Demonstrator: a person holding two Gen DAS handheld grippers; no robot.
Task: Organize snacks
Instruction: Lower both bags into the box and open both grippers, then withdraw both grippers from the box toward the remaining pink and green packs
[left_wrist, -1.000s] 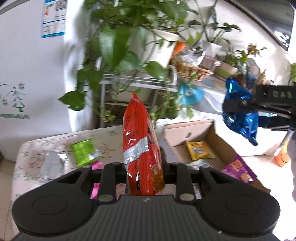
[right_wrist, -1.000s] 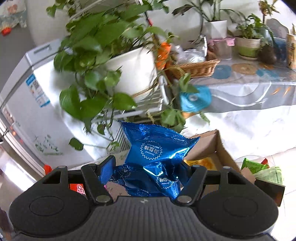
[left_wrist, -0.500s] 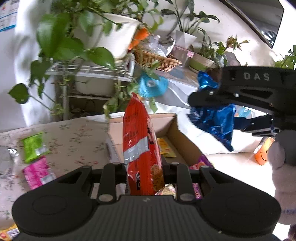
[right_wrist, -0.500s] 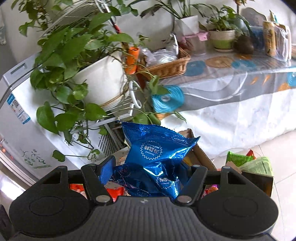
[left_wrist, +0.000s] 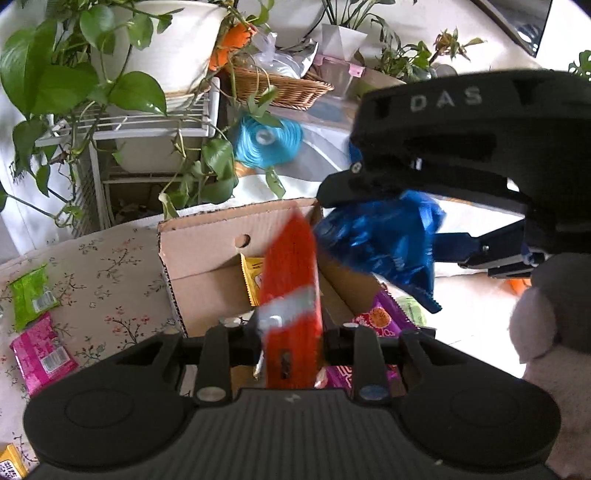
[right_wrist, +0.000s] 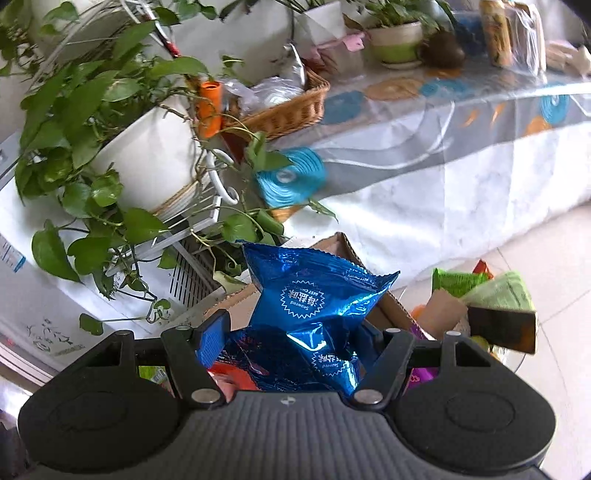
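My left gripper (left_wrist: 290, 332) is shut on a tall red snack packet (left_wrist: 291, 295) and holds it upright over the open cardboard box (left_wrist: 207, 251). The box holds a yellow packet (left_wrist: 253, 275) and a purple packet (left_wrist: 375, 319). My right gripper (right_wrist: 301, 332) is shut on a crumpled blue foil snack bag (right_wrist: 314, 306). In the left wrist view that gripper (left_wrist: 369, 206) hangs over the box's right side with the blue bag (left_wrist: 388, 243) below it. The box edge (right_wrist: 347, 240) shows behind the bag in the right wrist view.
A green packet (left_wrist: 31, 295) and a pink packet (left_wrist: 40, 350) lie on the floral tablecloth (left_wrist: 110, 280) left of the box. Potted plants on a white rack (left_wrist: 147, 122) stand behind. A wicker basket (left_wrist: 284, 88) sits on a covered table. More packets (right_wrist: 487, 291) sit at right.
Both grippers have moved closer over the box with their packets still held. The right gripper with the blue bag has come nearer the left one. The red packet now looks blurred.
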